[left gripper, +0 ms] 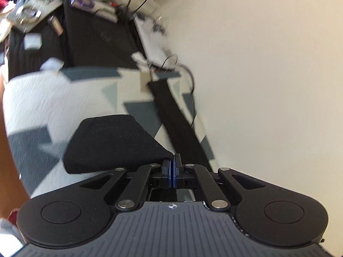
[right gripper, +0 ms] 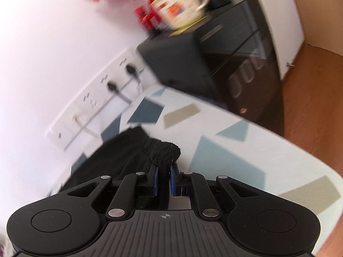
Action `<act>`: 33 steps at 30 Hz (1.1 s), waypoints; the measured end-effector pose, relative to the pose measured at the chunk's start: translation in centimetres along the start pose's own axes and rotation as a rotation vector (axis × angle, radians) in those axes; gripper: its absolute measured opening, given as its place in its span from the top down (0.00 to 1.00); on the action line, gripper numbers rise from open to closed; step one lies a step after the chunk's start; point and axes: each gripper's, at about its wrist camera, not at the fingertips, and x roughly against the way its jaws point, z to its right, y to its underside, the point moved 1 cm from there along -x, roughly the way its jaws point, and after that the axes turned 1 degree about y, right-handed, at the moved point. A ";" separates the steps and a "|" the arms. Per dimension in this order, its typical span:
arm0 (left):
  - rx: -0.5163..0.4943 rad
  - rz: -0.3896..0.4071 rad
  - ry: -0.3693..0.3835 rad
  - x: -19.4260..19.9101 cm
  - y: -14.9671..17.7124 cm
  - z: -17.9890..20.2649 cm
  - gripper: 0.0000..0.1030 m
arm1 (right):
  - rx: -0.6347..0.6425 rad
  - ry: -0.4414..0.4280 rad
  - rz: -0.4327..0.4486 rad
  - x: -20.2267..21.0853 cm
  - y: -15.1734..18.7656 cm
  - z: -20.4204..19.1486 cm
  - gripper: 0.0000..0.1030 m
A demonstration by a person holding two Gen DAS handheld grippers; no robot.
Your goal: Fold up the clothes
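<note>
A black garment is held by both grippers above a white cloth with grey-blue shapes (left gripper: 53, 98). In the left wrist view my left gripper (left gripper: 172, 162) is shut on a corner of the black garment (left gripper: 111, 143), which fans out to the left. A long black strip (left gripper: 171, 115) of it runs away toward the wall. In the right wrist view my right gripper (right gripper: 164, 171) is shut on a bunched black fold (right gripper: 165, 152). The rest of the garment (right gripper: 111, 160) hangs left.
A cream wall (left gripper: 268, 75) is on the right of the left view, with cables and clutter (left gripper: 103, 6) on a black surface beyond. In the right view a black cabinet (right gripper: 225, 60) carries a mug (right gripper: 182, 6), and a wall socket strip (right gripper: 96, 98) holds plugs.
</note>
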 end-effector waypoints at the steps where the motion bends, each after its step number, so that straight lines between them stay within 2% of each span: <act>1: 0.013 -0.017 -0.010 -0.1 0.7 -0.4 0.98 | -0.013 0.012 0.014 0.3 -0.3 0.6 0.91; 3: 0.022 -0.045 -0.018 -0.1 1.6 -0.6 0.98 | -0.036 0.038 0.042 1.0 -0.9 1.8 0.92; 7: -0.029 -0.063 -0.006 0.4 2.7 1.0 0.98 | -0.077 0.083 0.063 1.3 -2.1 3.7 0.92; 11: -0.050 -0.004 0.056 2.0 2.2 3.8 0.98 | -0.046 0.119 0.030 0.4 -2.1 4.1 0.92; 19: -0.093 0.114 0.191 6.2 1.2 9.7 0.98 | -0.045 0.040 0.045 0.1 -3.2 3.5 0.92; 23: -0.117 0.102 0.152 6.6 2.6 10.0 0.98 | -0.037 0.005 0.075 0.6 -4.4 3.5 0.92; 27: -0.060 0.067 0.067 4.9 4.2 8.6 0.98 | 0.042 0.048 0.009 -1.1 -4.6 3.7 0.92; 29: -0.097 0.072 0.030 4.3 4.6 9.2 0.98 | 0.071 0.071 -0.032 -2.1 -4.4 3.9 0.92; 33: -0.165 0.114 0.012 3.5 4.8 11.1 0.98 | 0.112 0.054 -0.042 -2.8 -4.2 3.9 0.92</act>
